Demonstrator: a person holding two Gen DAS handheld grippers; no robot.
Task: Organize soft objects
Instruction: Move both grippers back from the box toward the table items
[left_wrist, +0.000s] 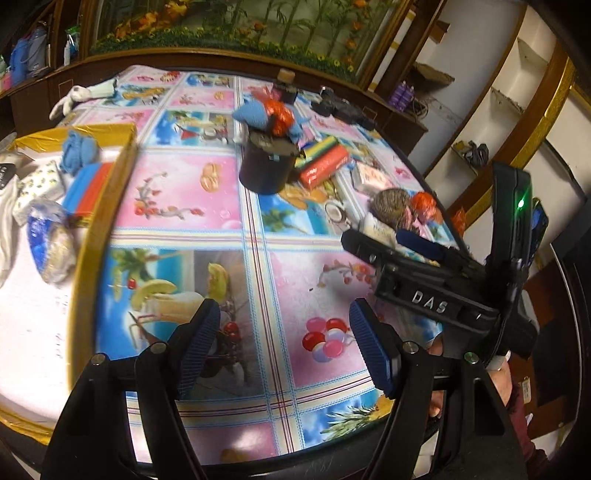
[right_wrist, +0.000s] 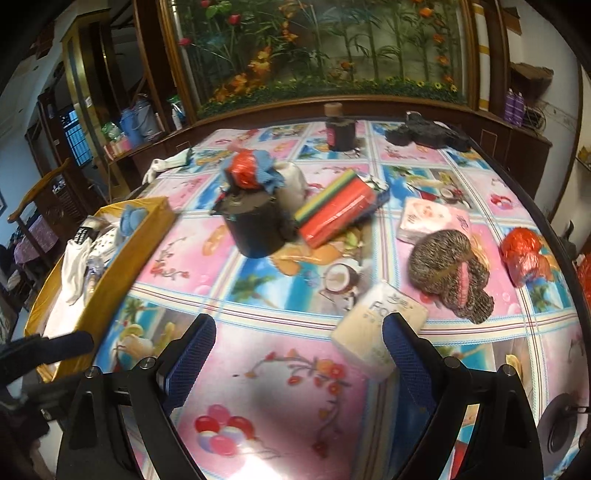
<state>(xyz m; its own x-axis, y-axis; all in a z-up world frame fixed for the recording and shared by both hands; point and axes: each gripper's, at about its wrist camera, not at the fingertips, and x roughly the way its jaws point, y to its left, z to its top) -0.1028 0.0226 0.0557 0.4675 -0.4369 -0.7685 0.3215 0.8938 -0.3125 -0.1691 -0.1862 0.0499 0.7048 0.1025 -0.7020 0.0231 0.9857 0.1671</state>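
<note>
Together we hold two tongs over a patterned table (right_wrist: 280, 398), both released and empty. Our left gripper (left_wrist: 284, 343) hovers beside the gold box (left_wrist: 122, 162) — the collecting place, we judge, since cloths and packets already lie inside. Our right gripper (right_wrist: 299, 354) points at a tissue pack (right_wrist: 376, 332) just beyond its right finger, likely next. Farther off wait a sponge stack (right_wrist: 336, 210), a knitted hat (right_wrist: 447, 266) and a red bag (right_wrist: 524, 254) — loose, unsorted.

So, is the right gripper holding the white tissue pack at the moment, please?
No, the right gripper is open and empty, and the tissue pack lies on the table beside its right finger.
</note>
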